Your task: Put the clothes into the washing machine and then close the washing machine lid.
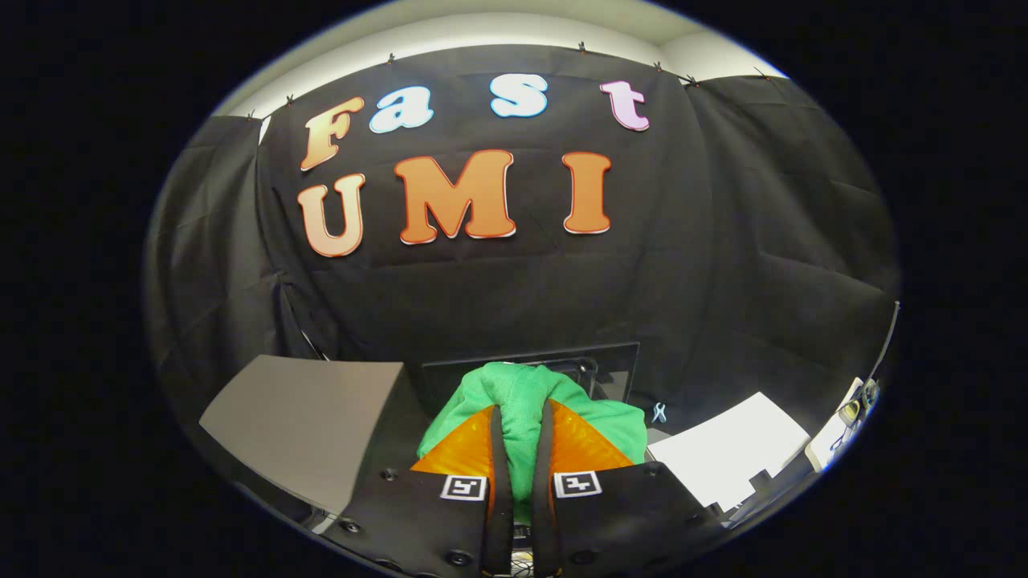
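Black-draped booth: gripper (pixel 520 425) clamps green garment (pixel 522 393) above washing machine (pixel 610 361); loading step, next lower and release.

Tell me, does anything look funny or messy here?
Nothing looks broken or spilled. The green cloth is bunched up and pinched between the gripper fingers, held up in front of the dark machine opening. The grey lid stands open beside it. That fits someone loading washing.

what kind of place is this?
Likely a staged recording booth, not a home: black cloth wall, grey lid raised beside a dark machine opening. The claw is shut on a green cloth.
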Demonstrator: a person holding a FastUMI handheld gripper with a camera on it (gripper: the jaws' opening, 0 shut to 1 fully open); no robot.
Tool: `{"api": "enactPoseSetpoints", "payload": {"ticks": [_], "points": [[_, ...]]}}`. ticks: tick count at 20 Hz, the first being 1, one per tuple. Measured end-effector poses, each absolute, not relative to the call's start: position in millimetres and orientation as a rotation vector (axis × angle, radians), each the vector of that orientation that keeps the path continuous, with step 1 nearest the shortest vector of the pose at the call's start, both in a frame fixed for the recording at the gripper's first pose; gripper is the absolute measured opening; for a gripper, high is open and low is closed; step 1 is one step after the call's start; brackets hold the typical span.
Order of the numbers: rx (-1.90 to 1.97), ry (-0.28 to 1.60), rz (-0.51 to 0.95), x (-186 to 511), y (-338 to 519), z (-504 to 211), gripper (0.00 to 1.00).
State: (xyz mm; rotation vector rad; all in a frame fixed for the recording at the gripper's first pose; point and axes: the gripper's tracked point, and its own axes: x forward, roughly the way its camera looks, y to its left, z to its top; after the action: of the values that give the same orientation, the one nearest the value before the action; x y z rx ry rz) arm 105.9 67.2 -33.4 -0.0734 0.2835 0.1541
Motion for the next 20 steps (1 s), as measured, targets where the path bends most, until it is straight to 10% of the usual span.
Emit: {"api": "enactPoseSetpoints", "payload": {"ticks": [20], "points": [[-0.187, 0.647, 0.326, 228, 13, -264, 0.17]]}}
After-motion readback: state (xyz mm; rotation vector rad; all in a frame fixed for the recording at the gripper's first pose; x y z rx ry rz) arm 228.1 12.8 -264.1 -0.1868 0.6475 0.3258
